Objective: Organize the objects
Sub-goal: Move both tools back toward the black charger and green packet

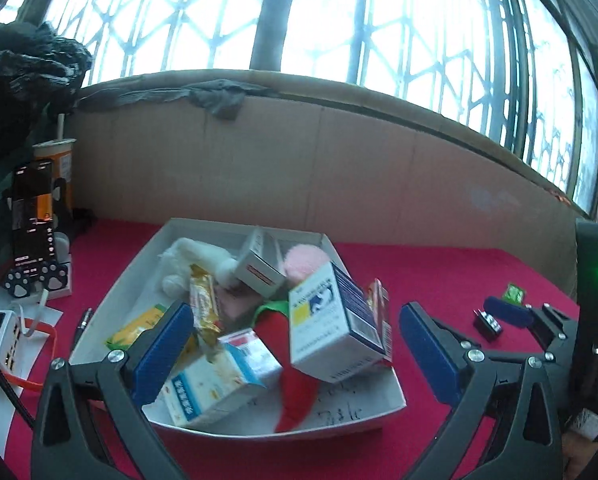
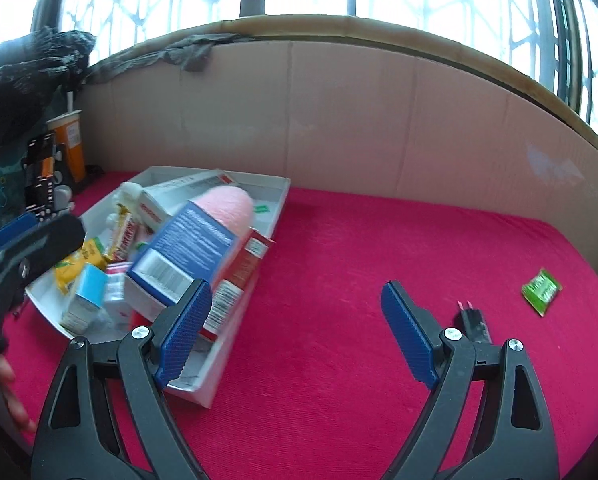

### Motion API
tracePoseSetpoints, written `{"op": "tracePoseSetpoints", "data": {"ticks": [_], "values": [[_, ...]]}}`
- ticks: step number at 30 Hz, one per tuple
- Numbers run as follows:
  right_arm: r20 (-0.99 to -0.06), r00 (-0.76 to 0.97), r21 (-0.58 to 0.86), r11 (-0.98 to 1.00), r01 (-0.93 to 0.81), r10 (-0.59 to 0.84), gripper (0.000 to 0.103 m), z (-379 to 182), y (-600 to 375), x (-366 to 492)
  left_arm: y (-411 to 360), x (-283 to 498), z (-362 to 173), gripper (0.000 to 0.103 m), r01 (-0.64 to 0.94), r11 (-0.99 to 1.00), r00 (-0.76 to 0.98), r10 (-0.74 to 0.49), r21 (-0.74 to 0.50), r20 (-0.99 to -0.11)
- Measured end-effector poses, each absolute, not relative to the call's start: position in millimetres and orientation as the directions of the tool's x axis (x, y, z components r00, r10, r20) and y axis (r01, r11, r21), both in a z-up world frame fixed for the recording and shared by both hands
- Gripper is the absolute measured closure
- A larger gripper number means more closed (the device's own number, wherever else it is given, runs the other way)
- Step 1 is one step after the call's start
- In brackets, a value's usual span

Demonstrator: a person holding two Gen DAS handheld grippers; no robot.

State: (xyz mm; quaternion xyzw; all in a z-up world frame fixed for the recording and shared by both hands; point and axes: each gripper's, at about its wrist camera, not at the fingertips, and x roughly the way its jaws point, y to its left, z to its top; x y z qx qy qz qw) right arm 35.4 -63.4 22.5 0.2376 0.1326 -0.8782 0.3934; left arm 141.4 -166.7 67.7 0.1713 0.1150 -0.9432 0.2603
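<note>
Red-cloth tabletop [image 2: 339,320]. White tray [image 2: 215,392] at left holds boxes, packets, plush: mostly filled. Left tongs [image 1: 295,352] and right tongs [image 2: 297,332] both apart, empty. Remaining at right: black plug [image 2: 474,320], green packet [image 2: 541,291].

The left wrist view looks forward and slightly down between the spread fingers of the left hand-held gripper [image 1: 295,354], close over the white tray [image 1: 395,394], facing the cardboard wall [image 1: 299,168] and windows beyond. The right wrist view looks the same way from the right hand-held gripper [image 2: 297,330], set further right, with the tray [image 2: 215,372] at its left finger and open red desk cloth [image 2: 339,280] ahead. Both share the tray, the blue-and-white box [image 1: 331,320] [image 2: 187,256], the small black plug [image 1: 487,322] [image 2: 473,320] and, probably, one green packet [image 1: 514,293] [image 2: 541,291].
</note>
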Motion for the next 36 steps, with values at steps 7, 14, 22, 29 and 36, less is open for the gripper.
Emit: {"op": "tracePoseSetpoints", "data": {"ticks": [7,14,22,29,36], "values": [[-0.547,-0.622,-0.020,-0.734,0.679,-0.560,0.016,11,-22,0,-136,118,55,0.000,0.439,-0.895,-0.824,-0.365,-0.080,-0.434],[-0.581,-0.660,0.017,-0.818,0.575,-0.476,0.016,2,28,-42,-115,99,51,0.000,0.344,-0.936,-0.836,-0.271,-0.071,-0.478],[-0.600,-0.742,0.043,-0.939,0.342,-0.298,0.016,11,100,-120,-83,59,46,0.000,0.197,-0.978,-0.810,-0.125,-0.065,-0.573],[-0.717,-0.646,0.129,-0.960,0.247,-0.263,0.016,-2,130,-194,-64,23,37,0.000,0.168,-0.983,-0.774,-0.081,-0.080,-0.628],[-0.747,-0.642,0.055,-0.979,0.199,-0.172,0.016,-11,75,-228,-63,11,30,0.000,0.210,-0.971,-0.760,-0.091,-0.111,-0.643]]}}
